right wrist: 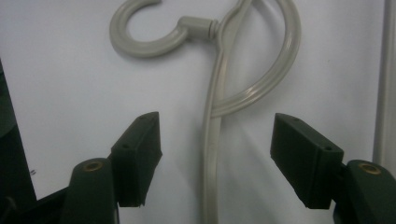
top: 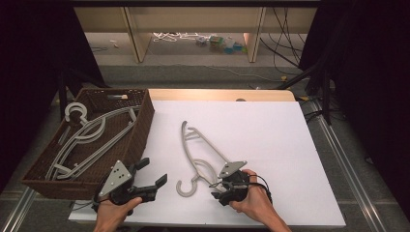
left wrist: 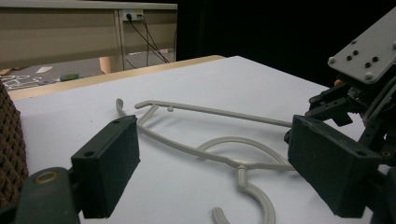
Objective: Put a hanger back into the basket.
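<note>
i take the grey hanger (top: 203,155) lying flat on the white worktop (top: 270,145) as my landmark — everything else i place from it. it runs slantwise, its hook (top: 186,187) at the end nearest me and its long arm stretching away toward the far edge. my right claw (top: 223,189) sits just beside the hook end, on the side away from the basket, low over the sheet; in the right gripper view its jaws stand spread wide, released, with the hanger's stem (right wrist: 211,154) running up between them and the hook (right wrist: 144,35) curling beyond, and neither pad touches the plastic as far as i can see. my left claw (top: 152,174) is on the other side of the hanger's hook, near it but apart, between the hanger and the brown woven basket (top: 140,130). it too is released — the left gripper view shows its two black pads far apart, the hanger (left wrist: 219,140) lying on the sheet past them, and the right claw's grey plate (left wrist: 366,49) over on the hanger's far side. the basket stands well to the left of the hanger, at the worktop's edge, and holds more grey hangers (top: 87,140) heaped slantwise, one with its round hook (top: 75,112) up at the far corner. both of my hands come in from the near edge below the hanger, each wrapped round its gripper.
</note>
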### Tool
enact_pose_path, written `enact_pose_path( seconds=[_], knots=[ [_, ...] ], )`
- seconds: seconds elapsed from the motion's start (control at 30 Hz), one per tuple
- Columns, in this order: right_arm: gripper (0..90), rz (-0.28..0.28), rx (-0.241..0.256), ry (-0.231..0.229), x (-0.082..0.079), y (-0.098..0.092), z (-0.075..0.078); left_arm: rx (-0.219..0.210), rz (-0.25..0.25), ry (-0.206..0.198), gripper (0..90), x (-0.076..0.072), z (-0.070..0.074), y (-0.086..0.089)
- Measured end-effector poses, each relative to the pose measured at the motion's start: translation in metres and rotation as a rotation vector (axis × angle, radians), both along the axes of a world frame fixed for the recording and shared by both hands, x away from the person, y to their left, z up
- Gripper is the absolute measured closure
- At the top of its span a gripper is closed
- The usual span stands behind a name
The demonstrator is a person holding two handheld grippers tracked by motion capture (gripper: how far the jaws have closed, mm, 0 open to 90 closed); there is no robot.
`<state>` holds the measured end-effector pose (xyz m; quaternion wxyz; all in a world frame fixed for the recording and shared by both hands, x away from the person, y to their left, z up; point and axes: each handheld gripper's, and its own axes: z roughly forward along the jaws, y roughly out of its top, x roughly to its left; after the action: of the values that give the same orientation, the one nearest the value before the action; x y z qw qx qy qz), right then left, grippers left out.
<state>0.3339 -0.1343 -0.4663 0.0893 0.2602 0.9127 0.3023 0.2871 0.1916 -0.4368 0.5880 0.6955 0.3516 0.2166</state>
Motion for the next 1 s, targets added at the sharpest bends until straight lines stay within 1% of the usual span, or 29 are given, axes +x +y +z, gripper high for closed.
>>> enact_pose_path(
  seconds=[0.1, 0.13, 0.17, 0.23, 0.3, 0.33, 0.4, 0.43, 0.47, 0.53, 0.57, 0.63, 0.7, 0.73, 0.8, 0.87, 1.0],
  knots=[
    [39.6, -0.003, -0.033, 0.033, 0.003, 0.003, -0.003, 0.003, -0.001, -0.002, 16.3, 0.0, 0.0, 0.0],
    [41.0, 0.01, -0.039, 0.04, 0.004, 0.003, -0.004, 0.003, -0.003, -0.001, 16.4, 0.0, 0.0, 0.0],
    [42.9, 0.006, -0.048, 0.058, 0.004, 0.003, -0.004, 0.004, -0.005, 0.0, 16.4, 0.001, 0.0, 0.0],
    [45.5, 0.022, -0.065, 0.075, 0.007, 0.004, -0.006, 0.006, -0.007, 0.002, 16.4, 0.001, 0.0, 0.0],
    [48.4, 0.024, -0.073, 0.078, 0.008, 0.004, -0.006, 0.008, -0.009, 0.002, 16.4, 0.001, 0.0, -0.001],
    [51.2, 0.035, -0.08, 0.075, 0.009, 0.005, -0.006, 0.001, -0.017, -0.003, 16.4, 0.002, -0.001, -0.001],
    [55.9, 0.051, -0.077, 0.084, 0.01, 0.007, -0.005, 0.01, -0.014, 0.002, 16.5, 0.001, -0.001, -0.001],
    [56.7, 0.058, -0.084, 0.088, 0.01, 0.008, -0.005, 0.009, -0.014, 0.002, 16.5, 0.001, 0.0, -0.002],
    [58.2, 0.059, -0.104, 0.076, 0.01, 0.01, -0.004, 0.01, -0.015, 0.002, 16.6, 0.001, 0.0, -0.002],
    [62.4, 0.078, -0.119, 0.075, 0.01, 0.012, -0.003, 0.011, -0.019, 0.006, 16.9, 0.002, -0.001, -0.002],
    [64.6, 0.084, -0.123, 0.078, 0.011, 0.013, -0.003, 0.005, -0.022, 0.007, 16.9, 0.002, -0.001, -0.002],
    [67.0, 0.079, -0.127, 0.096, 0.013, 0.014, -0.002, 0.005, -0.022, 0.008, 17.0, 0.002, -0.001, -0.002],
    [69.5, 0.074, -0.141, 0.106, 0.016, 0.015, -0.001, 0.019, -0.023, 0.007, 17.4, 0.003, -0.001, -0.002],
    [71.2, 0.075, -0.146, 0.12, 0.018, 0.016, -0.001, 0.02, -0.015, 0.009, 17.9, 0.003, -0.001, -0.002],
    [73.0, 0.075, -0.151, 0.123, 0.019, 0.016, 0.0, 0.028, -0.016, 0.009, 18.0, 0.004, -0.002, -0.003],
    [78.2, 0.074, -0.156, 0.116, 0.019, 0.016, 0.0, 0.026, -0.017, 0.011, 18.2, 0.004, -0.003, -0.003],
    [80.2, 0.067, -0.168, 0.091, 0.017, 0.018, 0.0, 0.06, -0.002, 0.01, 21.0, 0.005, -0.003, -0.003]
  ],
)
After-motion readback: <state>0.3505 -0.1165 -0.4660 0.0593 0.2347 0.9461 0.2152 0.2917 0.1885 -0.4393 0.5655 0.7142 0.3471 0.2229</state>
